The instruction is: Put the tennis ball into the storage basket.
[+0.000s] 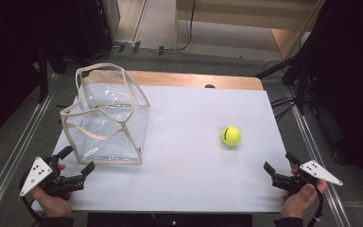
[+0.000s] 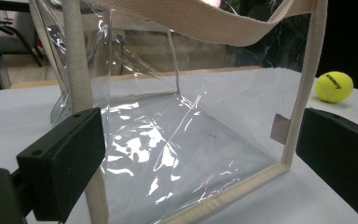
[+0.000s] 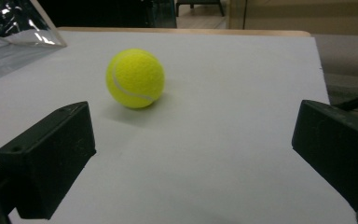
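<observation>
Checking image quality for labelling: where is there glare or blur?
High view: sharp, mild sheen on the clear bag. Left gripper view: bright glare streaks on the bag's plastic. Right gripper view: ball crisp with a soft shadow.

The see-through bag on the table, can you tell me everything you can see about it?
The bag is a boxy tote of clear, shiny plastic, crinkled and catching glare. Cream fabric tape trims its edges, and two cream strap handles loop above its open top. It stands upright on the white table, at the person's left, and looks empty. A small tab shows on one side edge in the left gripper view. The left tongs sit open just before its near corner, not touching it as far as I can tell.
</observation>
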Action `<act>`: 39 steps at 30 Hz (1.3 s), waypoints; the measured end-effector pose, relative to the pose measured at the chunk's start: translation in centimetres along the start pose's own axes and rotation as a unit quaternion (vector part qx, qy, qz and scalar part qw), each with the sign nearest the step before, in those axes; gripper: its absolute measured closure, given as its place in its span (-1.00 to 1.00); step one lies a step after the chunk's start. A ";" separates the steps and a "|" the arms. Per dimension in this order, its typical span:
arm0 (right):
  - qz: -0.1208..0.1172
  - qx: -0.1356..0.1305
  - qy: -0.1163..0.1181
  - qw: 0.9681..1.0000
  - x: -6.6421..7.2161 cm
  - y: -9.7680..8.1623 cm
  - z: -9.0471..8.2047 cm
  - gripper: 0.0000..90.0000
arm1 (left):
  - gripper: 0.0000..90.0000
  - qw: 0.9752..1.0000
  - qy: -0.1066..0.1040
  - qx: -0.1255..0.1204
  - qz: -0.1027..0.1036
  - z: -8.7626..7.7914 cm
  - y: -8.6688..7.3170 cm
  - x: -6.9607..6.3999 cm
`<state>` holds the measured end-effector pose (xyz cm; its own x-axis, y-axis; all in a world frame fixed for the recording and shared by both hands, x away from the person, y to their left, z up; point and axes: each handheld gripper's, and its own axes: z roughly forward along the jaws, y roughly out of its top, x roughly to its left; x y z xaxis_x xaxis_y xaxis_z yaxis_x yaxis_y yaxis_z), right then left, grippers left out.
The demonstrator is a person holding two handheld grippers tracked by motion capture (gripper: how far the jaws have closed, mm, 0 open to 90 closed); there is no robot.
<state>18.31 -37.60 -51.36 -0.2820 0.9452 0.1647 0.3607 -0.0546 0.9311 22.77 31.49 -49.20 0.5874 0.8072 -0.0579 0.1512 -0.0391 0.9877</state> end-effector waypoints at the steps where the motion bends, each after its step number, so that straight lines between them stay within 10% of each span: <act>1: 0.000 0.000 0.000 1.000 0.0 0.0 0.0 -1.00 | -0.97 1.000 0.001 0.001 -0.001 0.0 0.0 0.0; 7: 0.019 0.012 0.005 1.000 -0.1 0.4 0.5 -1.00 | -0.97 1.000 -0.003 0.002 -0.001 0.1 -0.1 -0.1; 21: -0.039 0.070 -0.011 0.997 1.4 2.4 1.3 -1.00 | -0.97 1.000 -0.005 0.005 0.003 0.3 -0.1 -0.2; 39: -0.092 0.121 0.028 0.988 2.9 4.7 4.3 -1.00 | -0.97 1.000 -0.009 0.005 0.007 0.3 -0.2 -0.3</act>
<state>23.00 -33.68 -47.94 -0.4098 0.9119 0.0236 0.4985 0.2022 0.8430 22.83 31.03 -49.40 0.6032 0.7962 -0.0477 0.1511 -0.0553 0.9870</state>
